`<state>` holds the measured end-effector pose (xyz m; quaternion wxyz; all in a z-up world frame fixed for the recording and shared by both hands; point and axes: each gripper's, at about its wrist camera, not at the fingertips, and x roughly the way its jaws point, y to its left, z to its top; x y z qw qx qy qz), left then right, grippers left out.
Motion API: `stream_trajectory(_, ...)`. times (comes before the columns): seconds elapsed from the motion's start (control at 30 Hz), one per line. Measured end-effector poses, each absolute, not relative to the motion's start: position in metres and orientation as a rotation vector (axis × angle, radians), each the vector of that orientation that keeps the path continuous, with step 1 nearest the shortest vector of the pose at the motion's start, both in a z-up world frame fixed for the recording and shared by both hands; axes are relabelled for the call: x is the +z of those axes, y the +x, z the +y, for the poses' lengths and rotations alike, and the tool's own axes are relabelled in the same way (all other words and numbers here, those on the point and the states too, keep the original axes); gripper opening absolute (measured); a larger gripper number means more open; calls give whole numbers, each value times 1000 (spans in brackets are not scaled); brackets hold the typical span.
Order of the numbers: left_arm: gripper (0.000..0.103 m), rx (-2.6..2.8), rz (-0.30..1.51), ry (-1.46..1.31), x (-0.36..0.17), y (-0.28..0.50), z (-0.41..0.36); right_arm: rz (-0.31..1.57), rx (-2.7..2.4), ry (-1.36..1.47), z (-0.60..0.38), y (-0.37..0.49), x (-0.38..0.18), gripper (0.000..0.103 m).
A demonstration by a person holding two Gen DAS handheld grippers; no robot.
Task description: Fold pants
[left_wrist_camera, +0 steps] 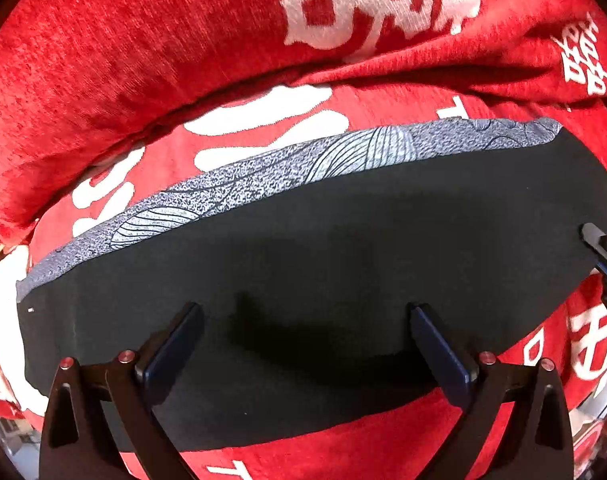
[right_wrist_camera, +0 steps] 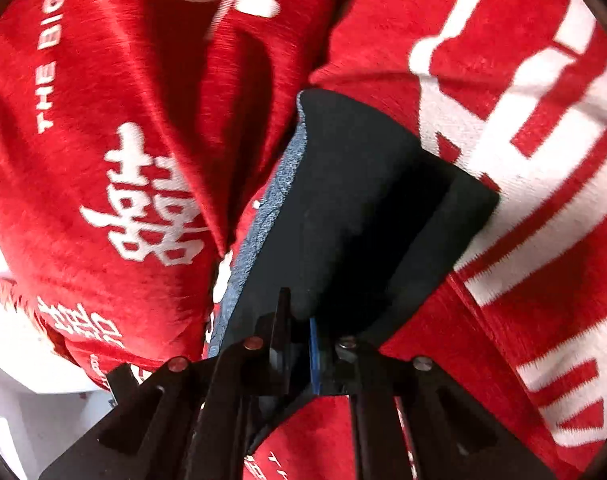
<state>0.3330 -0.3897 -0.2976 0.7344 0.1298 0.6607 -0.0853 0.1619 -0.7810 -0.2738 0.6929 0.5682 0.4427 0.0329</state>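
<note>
The right hand-held gripper is clamped on the soft, limp black fabric pants at the edge; the left hand-held gripper is spread wide, empty.

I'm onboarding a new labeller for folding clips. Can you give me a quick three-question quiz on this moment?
1. True or false: the left gripper has its jaws closed on the dark pants.
2. What does the right gripper hold? A) the red blanket B) an edge of the dark pants C) nothing
3. What pattern shows on the grey strip along the far edge of the pants in the left wrist view?

Key:
1. False: its jaws stand wide apart above the fabric.
2. B: its jaws are shut on the pants' end.
3. Fine line-drawn shapes, like leaves or shells, on speckled grey, lying against the red blanket.
</note>
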Motion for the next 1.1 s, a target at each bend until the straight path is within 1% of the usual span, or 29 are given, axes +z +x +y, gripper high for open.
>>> stream_trajectory(0.1,103,-192,1503,320,-319,328,-389,1090,27,1257,-782,164,-300,10)
stream_trajectory(0.17,103,-181,1497,287,-319,327,-386,1079,21,1309,-786,158,-308,11)
stream_trajectory(0.2,103,-184,1494,280,-319,326,-384,1072,6,1316,-788,154,-306,16)
stream_trajectory(0.23,103,-187,1492,275,-319,325,-383,1068,-13,1307,-790,150,-304,19)
stream_trajectory(0.33,103,-195,1494,270,-320,324,-381,1059,-34,1298,-796,139,-298,24)
stream_trajectory(0.57,103,-202,1497,269,-319,325,-378,1011,-136,1297,-817,140,-297,24)
stream_trajectory(0.73,103,-210,1499,264,-315,324,-376,1010,-222,1274,-824,140,-293,24)
stream_trajectory(0.93,103,-212,1498,265,-314,323,-376,991,-219,1366,-829,130,-302,24)
stream_trajectory(1.1,103,-213,1499,264,-317,326,-373,989,-198,1376,-828,125,-300,26)
